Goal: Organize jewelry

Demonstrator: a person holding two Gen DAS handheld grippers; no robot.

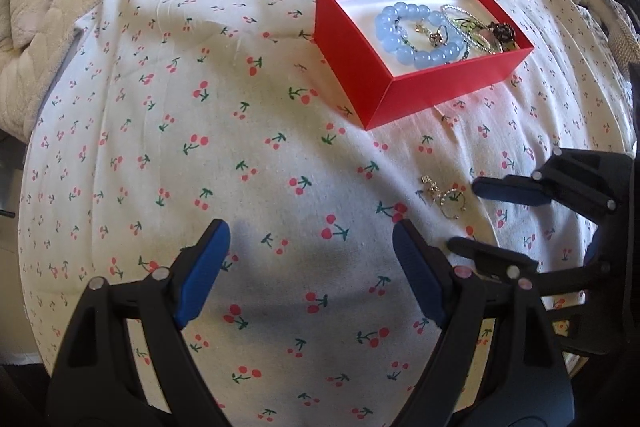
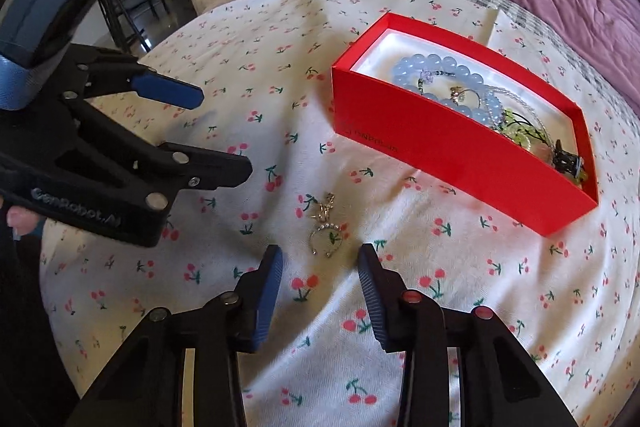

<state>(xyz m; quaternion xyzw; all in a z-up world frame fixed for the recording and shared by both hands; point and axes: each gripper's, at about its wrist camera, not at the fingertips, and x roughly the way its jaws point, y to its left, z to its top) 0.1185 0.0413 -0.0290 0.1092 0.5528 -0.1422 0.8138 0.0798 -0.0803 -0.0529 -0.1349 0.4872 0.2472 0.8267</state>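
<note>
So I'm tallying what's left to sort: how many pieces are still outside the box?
1 small cluster: the ring with a charm touching it, on the cloth before the open right gripper. More may hide behind the box.

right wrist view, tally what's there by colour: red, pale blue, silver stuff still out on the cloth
Red: 1, the red box
Pale blue: 1, the bead bracelet in the box
Silver, loose on the cherry cloth: 1 small cluster of rings; I cannot tell how many pieces
Total: 3
</note>
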